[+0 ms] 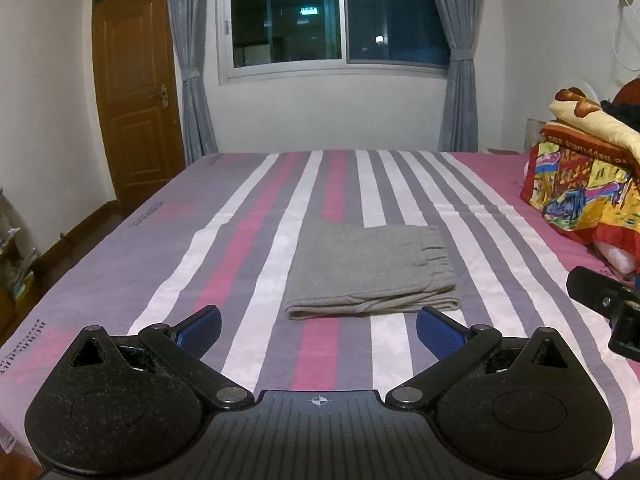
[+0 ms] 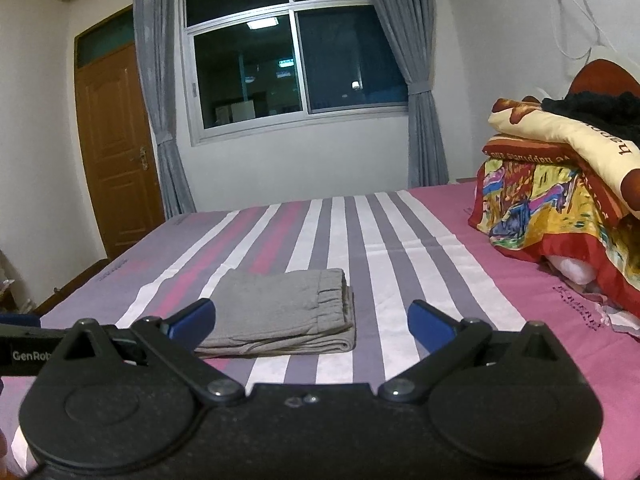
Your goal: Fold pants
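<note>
Grey pants lie folded mid-bed, long axis crosswise, ahead of both tongs. Left gripper and right gripper spread, empty; left seems nearer.

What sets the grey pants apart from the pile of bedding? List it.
The pants are plain grey; the bedding is printed in red, yellow and cream.
The pants are folded into a low, flat rectangle; the bedding is stacked high and bulky.
The pants lie mid-bed on the stripes; the bedding sits at the right, on the pink part.
Both rest on the bed, with no tongs touching them.
</note>
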Demonstrator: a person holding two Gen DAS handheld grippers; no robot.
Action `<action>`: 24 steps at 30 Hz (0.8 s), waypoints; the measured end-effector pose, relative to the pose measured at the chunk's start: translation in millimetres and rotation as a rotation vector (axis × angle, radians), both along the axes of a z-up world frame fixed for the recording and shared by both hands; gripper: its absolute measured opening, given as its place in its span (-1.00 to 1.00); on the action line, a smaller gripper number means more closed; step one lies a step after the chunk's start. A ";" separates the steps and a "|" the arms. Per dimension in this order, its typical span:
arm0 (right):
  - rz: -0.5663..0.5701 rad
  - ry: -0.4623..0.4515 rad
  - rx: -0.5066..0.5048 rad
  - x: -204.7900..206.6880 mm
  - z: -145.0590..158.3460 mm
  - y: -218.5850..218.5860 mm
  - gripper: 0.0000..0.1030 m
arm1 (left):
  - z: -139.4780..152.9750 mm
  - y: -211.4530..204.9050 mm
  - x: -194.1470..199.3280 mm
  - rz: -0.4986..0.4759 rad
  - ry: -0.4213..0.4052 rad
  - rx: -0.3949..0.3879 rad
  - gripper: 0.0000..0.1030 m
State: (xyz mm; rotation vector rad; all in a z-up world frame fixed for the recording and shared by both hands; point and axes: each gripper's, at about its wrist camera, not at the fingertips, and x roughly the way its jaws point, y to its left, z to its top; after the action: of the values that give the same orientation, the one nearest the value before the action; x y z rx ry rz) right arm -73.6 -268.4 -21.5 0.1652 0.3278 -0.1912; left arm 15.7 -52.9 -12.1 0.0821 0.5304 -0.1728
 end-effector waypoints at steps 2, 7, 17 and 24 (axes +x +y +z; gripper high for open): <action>0.001 0.002 0.007 -1.6 -0.7 0.5 0.99 | 0.2 0.5 0.2 0.003 0.000 -0.002 1.00; 0.005 0.003 0.012 -0.5 -0.6 -0.3 0.99 | -0.7 0.4 0.2 0.006 -0.004 0.002 1.00; 0.006 0.009 0.023 0.7 -1.7 0.7 0.99 | -1.5 -3.7 -0.9 0.001 -0.005 0.004 1.00; 0.005 0.011 0.027 2.1 -2.1 0.6 0.99 | -1.6 -6.3 -1.2 0.000 -0.005 0.006 1.00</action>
State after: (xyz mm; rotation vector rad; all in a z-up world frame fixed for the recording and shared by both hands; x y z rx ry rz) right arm -71.4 -267.8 -23.6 0.1902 0.3423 -0.1827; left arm 14.6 -59.2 -13.7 0.0878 0.5257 -0.1706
